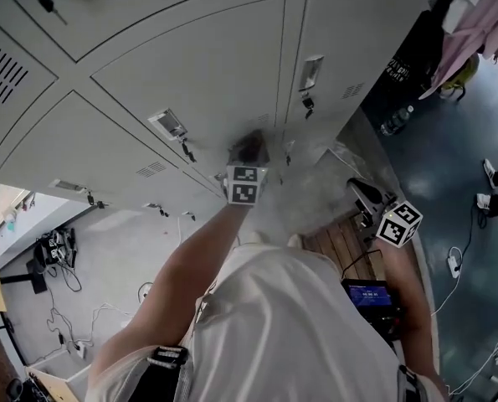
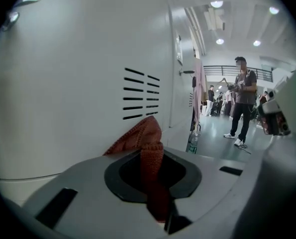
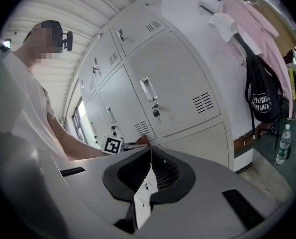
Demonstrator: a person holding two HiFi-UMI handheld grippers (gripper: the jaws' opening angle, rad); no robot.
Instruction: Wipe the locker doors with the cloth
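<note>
1. Cloth of rust-red knitted fabric (image 2: 147, 136) is gripped firmly in the jaws of the left gripper (image 2: 155, 180). A folded end sticks out past the tips, and a narrow strip runs back between them.
2. That folded end sits at a pale grey metal locker door (image 2: 63, 83), just below and to the left of its black vent slots (image 2: 140, 94). Whether it actually presses on the metal cannot be told.
3. From the head view, the left gripper is held out on a bare arm (image 1: 190, 266) towards the bank of lockers, near the upright seam between two doors. The cloth shows only as a dark blur at its tip.
4. On the right gripper (image 3: 146, 190) the jaws are pressed together with nothing between them. It hangs back from the lockers, low on the person's right side.
5. Pink garments (image 3: 252, 24) and a black bag (image 3: 261, 101) hang at the end of the lockers, with a clear plastic bottle (image 3: 283, 143) on the floor nearby.
</note>
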